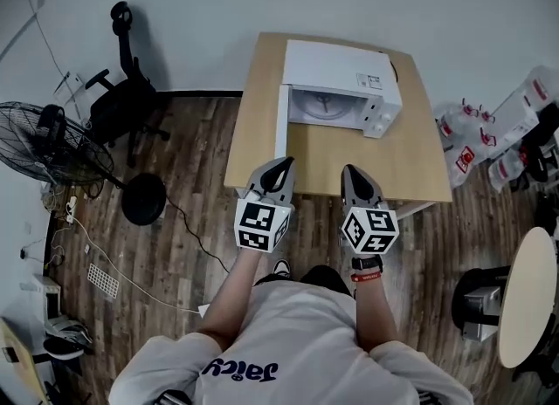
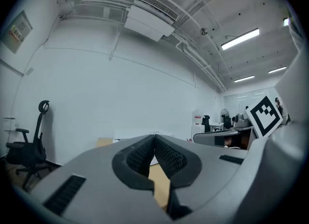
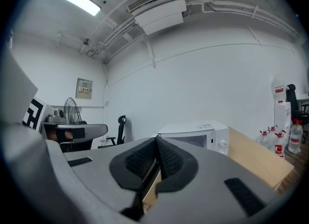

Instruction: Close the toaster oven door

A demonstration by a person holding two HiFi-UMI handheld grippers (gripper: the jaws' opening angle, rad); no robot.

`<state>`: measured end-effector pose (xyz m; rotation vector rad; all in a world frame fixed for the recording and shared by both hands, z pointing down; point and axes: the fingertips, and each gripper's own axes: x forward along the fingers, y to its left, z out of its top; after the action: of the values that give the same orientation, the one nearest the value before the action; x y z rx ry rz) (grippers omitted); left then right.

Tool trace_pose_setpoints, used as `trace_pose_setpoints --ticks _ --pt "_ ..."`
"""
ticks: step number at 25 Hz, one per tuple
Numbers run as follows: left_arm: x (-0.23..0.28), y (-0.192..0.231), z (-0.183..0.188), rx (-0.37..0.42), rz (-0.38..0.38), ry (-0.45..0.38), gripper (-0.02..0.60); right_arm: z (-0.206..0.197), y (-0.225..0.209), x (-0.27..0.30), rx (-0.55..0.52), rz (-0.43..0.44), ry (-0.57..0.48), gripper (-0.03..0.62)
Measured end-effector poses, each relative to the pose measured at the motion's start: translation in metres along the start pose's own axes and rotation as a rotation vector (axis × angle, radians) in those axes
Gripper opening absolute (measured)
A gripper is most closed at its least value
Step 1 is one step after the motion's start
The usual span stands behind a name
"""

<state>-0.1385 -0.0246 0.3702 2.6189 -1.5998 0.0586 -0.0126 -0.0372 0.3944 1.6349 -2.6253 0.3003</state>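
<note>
— White metal toaster oven with knobs on its right front: where does it sit for the operator?

— It sits on the far part of your light wooden table, close to the wall and a little right of the middle. Its white door is open. It's hinged at the left front corner and swung out toward you, so from the head view you see it edge-on. A round pale plate shows in the open cavity.

— And the tools?

— Your left gripper is over the near edge of the table and points at the oven. Its tips show right at the door's free end in the head view, but I can't tell whether they touch it. In the left gripper view the ribbed dark pads meet at the tip with nothing between them, so it's fully closed and empty. Your right gripper is beside it, apart from it, also over the near edge. Its own view shows the pads pressed together on nothing, with the oven straight ahead beyond them.

— Anything around the table?

— A black office chair and a black standing fan are to your left on the wood-plank floor. Clear plastic bottles with red caps are on the floor to your right.
</note>
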Motion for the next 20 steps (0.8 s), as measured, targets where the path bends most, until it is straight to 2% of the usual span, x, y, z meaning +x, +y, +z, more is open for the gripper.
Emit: trace_pose_setpoints --ticks 3,7,15,20 --pt "0.013 0.013 -0.007 -0.022 -0.027 0.028 0.02 -0.005 0.0 0.015 0.01 -0.009 0.01 0.015" --pt "0.022 0.032 -0.008 -0.008 -0.042 0.044 0.02 -0.01 -0.003 0.037 0.032 0.003 0.023 0.015" --pt "0.034 0.073 -0.029 -0.002 -0.05 0.082 0.038 -0.02 0.004 0.093 0.032 0.124 0.059 0.015" --pt "0.026 0.101 -0.053 -0.03 -0.013 0.131 0.061 -0.031 0.02 0.117 0.034 0.209 0.106 0.015"
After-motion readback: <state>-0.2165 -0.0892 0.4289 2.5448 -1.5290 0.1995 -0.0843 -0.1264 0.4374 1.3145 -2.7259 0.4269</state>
